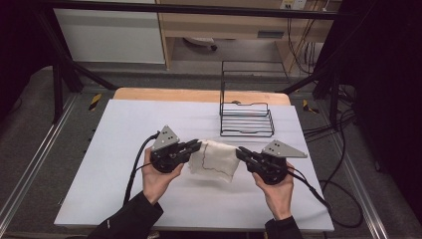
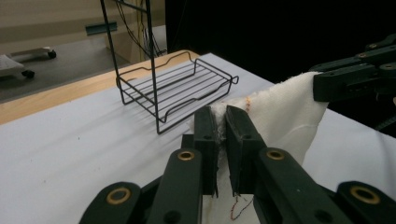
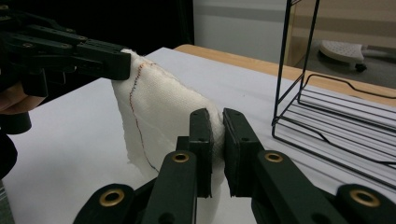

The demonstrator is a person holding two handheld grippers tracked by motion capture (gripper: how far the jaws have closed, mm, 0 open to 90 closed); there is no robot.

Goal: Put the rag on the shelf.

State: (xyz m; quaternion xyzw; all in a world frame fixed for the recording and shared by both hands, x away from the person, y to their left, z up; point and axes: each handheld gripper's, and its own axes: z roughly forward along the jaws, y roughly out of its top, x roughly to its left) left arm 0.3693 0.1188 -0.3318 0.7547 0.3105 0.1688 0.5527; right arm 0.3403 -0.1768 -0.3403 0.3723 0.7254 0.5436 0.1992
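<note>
A white cloth [image 1: 215, 159] with a thin dark stitched line hangs lifted between the two grippers above the white table cover [image 1: 119, 149]. My left gripper [image 1: 197, 146] is shut on the cloth's left top corner; in the left gripper view the cloth [image 2: 280, 112] is pinched between its jaws [image 2: 221, 116]. My right gripper [image 1: 240, 152] is shut on the right top corner, with the cloth [image 3: 159, 116] squeezed between its jaws [image 3: 215, 122]. The lower part of the cloth droops toward the table.
A black wire rack [image 1: 246, 117] with a tall back frame stands at the table's far right, just beyond the cloth. The wooden table edge [image 1: 164, 93] runs along the back. Cables [image 1: 134, 169] trail from both grippers toward the person.
</note>
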